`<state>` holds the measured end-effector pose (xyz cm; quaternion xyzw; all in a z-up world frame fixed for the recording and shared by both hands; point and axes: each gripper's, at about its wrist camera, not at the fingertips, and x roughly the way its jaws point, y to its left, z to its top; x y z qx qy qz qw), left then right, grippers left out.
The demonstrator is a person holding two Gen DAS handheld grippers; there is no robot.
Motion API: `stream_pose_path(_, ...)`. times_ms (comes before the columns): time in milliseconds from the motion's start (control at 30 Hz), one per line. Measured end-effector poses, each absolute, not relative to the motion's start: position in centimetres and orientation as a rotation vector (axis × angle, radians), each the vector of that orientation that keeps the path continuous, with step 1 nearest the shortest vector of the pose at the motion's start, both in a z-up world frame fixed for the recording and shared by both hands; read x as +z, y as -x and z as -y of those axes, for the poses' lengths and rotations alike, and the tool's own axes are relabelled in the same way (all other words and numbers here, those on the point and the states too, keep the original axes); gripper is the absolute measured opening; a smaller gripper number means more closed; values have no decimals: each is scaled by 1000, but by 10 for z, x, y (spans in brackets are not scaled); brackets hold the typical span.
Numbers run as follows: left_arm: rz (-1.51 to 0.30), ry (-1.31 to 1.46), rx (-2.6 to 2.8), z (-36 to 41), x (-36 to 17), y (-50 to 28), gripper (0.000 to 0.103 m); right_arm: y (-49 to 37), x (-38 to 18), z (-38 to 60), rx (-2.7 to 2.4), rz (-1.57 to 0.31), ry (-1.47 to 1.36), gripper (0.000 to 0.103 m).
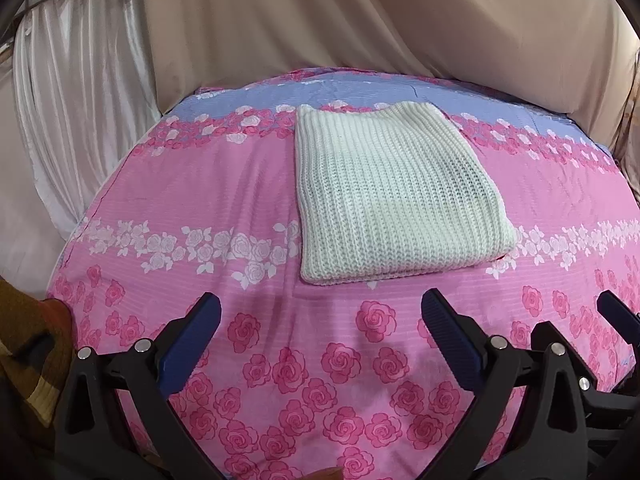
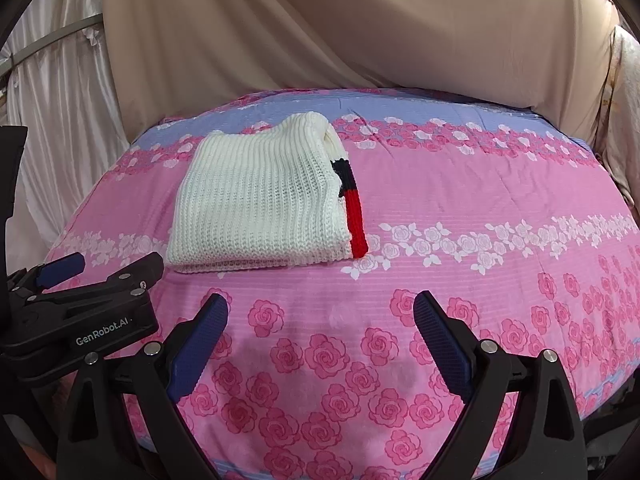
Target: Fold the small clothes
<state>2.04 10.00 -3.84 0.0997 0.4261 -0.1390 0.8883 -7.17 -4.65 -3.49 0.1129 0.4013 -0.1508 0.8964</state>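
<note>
A white knitted sweater (image 1: 394,196) lies folded into a neat rectangle on the pink rose-print table cover (image 1: 280,360). In the right wrist view the sweater (image 2: 260,204) shows a red and dark blue band (image 2: 356,216) along its right edge. My left gripper (image 1: 320,312) is open and empty, held short of the sweater's near edge. My right gripper (image 2: 320,312) is open and empty, to the right of and nearer than the sweater. The left gripper (image 2: 100,268) also shows at the left of the right wrist view.
The cover (image 2: 480,200) has pink, white-flower and blue bands. Beige drapes (image 1: 400,20) hang behind the table, with white satin curtains (image 1: 80,100) at the left. A brown and yellow cloth (image 1: 28,352) sits at the left edge.
</note>
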Motion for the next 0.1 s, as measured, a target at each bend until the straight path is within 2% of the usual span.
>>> stream_pose_path(100, -891, -206, -288, -101, -40, -21, 98, 72, -34, 49, -319, -827, -233, 92)
